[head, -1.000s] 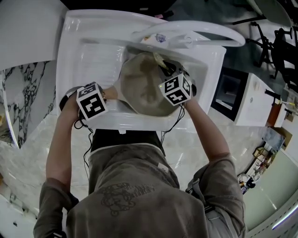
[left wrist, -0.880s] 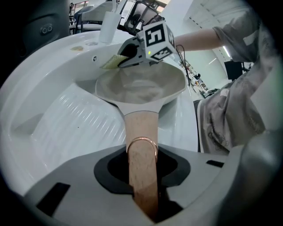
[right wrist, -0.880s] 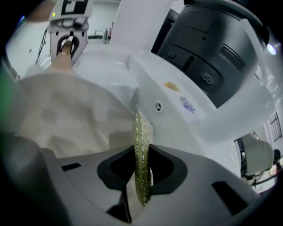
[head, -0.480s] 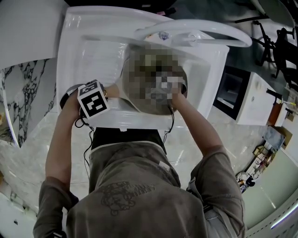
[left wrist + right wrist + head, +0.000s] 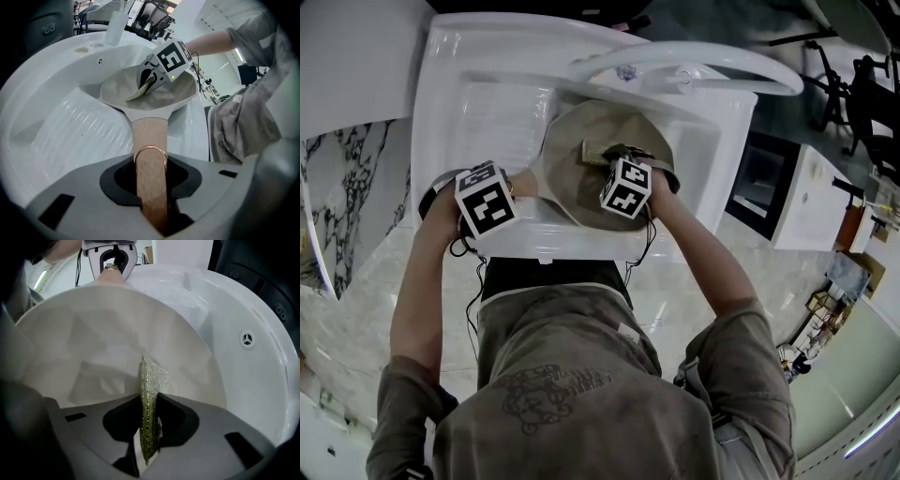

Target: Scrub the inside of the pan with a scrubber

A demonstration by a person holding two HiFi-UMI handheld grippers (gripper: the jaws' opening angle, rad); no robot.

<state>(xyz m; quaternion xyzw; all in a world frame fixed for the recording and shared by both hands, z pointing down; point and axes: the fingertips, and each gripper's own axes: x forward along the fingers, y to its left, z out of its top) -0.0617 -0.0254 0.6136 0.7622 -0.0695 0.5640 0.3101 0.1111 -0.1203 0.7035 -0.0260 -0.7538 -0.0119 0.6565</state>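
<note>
The beige pan (image 5: 581, 183) lies tilted in the white sink (image 5: 450, 112). My left gripper (image 5: 514, 190) is shut on its wooden handle (image 5: 151, 159), just behind the copper ring. My right gripper (image 5: 614, 161) points down into the bowl and is shut on a thin green scrubber (image 5: 149, 404), which stands edge-on between the jaws. The scrubber's tip (image 5: 140, 89) lies close against the pan's inner surface (image 5: 112, 333); whether it touches I cannot tell. Across the bowl, the right gripper view shows the left gripper (image 5: 112, 256) on the handle.
A white curved faucet (image 5: 694, 66) arches over the sink's far side. The sink wall has a round overflow hole (image 5: 247, 338), and a ribbed drainboard (image 5: 84, 136) lies left of the pan. The person's torso stands close against the sink's front edge.
My right gripper moved left and down with the scrubber, from the pan's right rim into the bowl. The left gripper and the pan stayed still.
</note>
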